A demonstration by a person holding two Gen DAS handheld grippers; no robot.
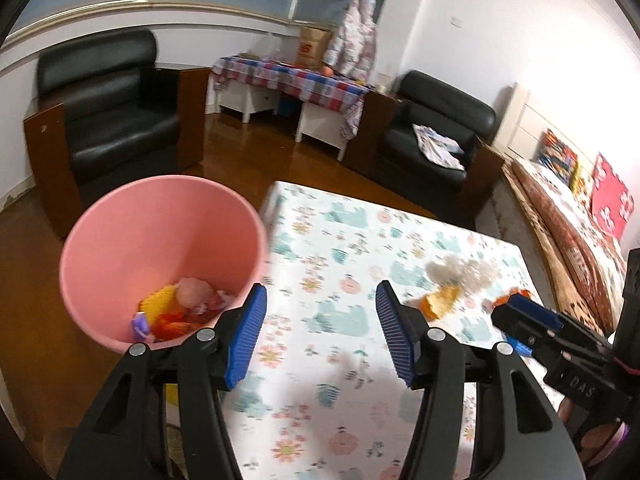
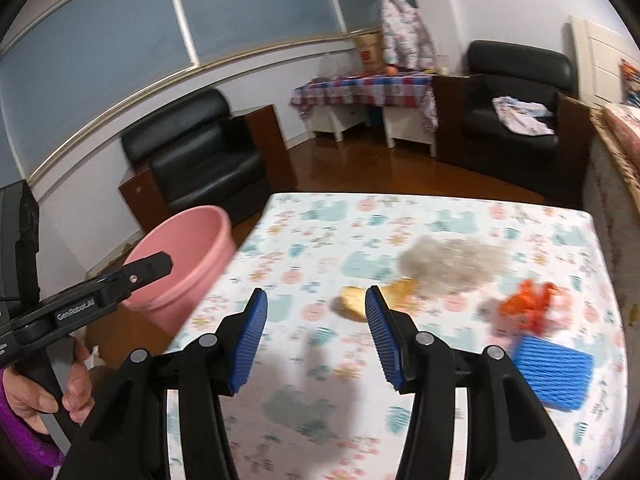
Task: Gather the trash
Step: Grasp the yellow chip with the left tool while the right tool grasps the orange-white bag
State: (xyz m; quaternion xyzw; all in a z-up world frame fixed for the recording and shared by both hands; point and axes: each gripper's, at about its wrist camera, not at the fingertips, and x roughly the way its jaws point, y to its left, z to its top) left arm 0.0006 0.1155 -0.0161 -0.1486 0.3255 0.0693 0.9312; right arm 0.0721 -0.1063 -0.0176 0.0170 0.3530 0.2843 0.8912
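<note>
The left gripper [image 1: 320,336] hangs over the near part of the table [image 1: 344,240] with its jaws spread wide and nothing between the blue pads [image 1: 246,340]. Ahead and to its left, just beside the table's left edge, stands the pink bin [image 1: 160,216]; at its bottom lie several scraps [image 1: 180,312], yellow, red, pinkish and purple, too blurred to name. The right gripper [image 2: 316,340] is likewise released and empty, also above the table's near part. Just past its right fingertip lies a yellow scrap [image 2: 354,302], apart from the pad as far as the blur allows. Beyond that, ahead and to the right, sits a pale crumpled wad [image 2: 452,260], touching or nearly touching the yellow piece. Further right lies an orange-red scrap [image 2: 532,308], and nearer, right of the right finger, a blue ribbed mesh [image 2: 552,372] lies flat on the cloth. In the right view the left gripper shows at the far left, in front of the bin. Two black armchairs [image 2: 200,160] and a checked-cloth side table [image 2: 360,88] stand well beyond, across the wooden floor [image 1: 256,148].
</note>
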